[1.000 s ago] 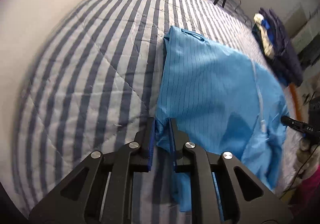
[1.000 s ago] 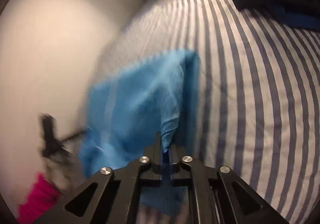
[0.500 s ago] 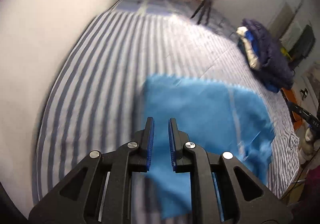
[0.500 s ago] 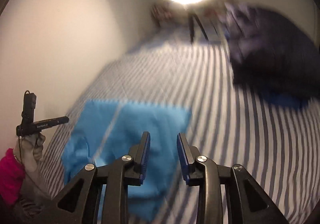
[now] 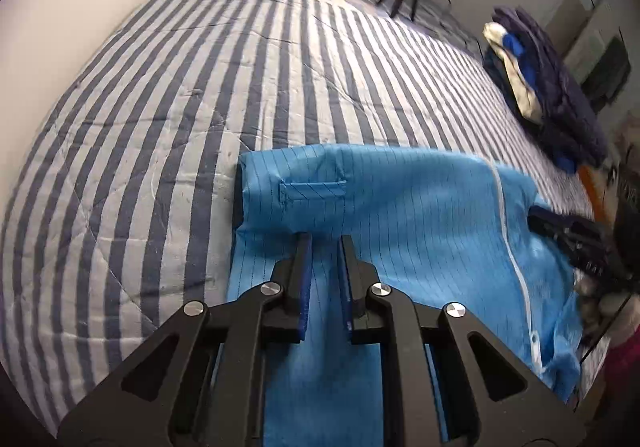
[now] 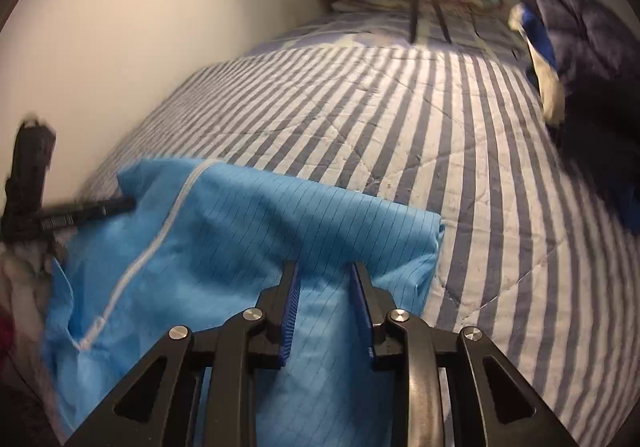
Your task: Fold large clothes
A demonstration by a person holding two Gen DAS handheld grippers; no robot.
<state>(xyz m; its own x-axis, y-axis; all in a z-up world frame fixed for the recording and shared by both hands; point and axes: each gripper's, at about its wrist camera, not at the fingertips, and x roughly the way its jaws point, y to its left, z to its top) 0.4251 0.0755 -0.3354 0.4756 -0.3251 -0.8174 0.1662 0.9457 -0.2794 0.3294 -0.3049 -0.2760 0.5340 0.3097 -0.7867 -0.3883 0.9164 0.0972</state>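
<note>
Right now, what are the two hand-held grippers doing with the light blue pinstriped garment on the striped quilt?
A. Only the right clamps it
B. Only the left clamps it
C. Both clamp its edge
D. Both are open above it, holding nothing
D: the left hand-held gripper and the right hand-held gripper both show a clear gap between their blue pads, with the light blue pinstriped garment lying flat on the striped quilt underneath.

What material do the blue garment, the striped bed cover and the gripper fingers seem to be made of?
Blue garment: thin, smooth woven fabric, probably synthetic, judging by its fine dark grid lines and soft folds; it has a white zipper.
Striped bed cover: matte quilted textile, shown by stitched lines and slight puffing.
Left gripper and right gripper fingers: matte black, likely plastic, with blue ribbed pads.
</note>
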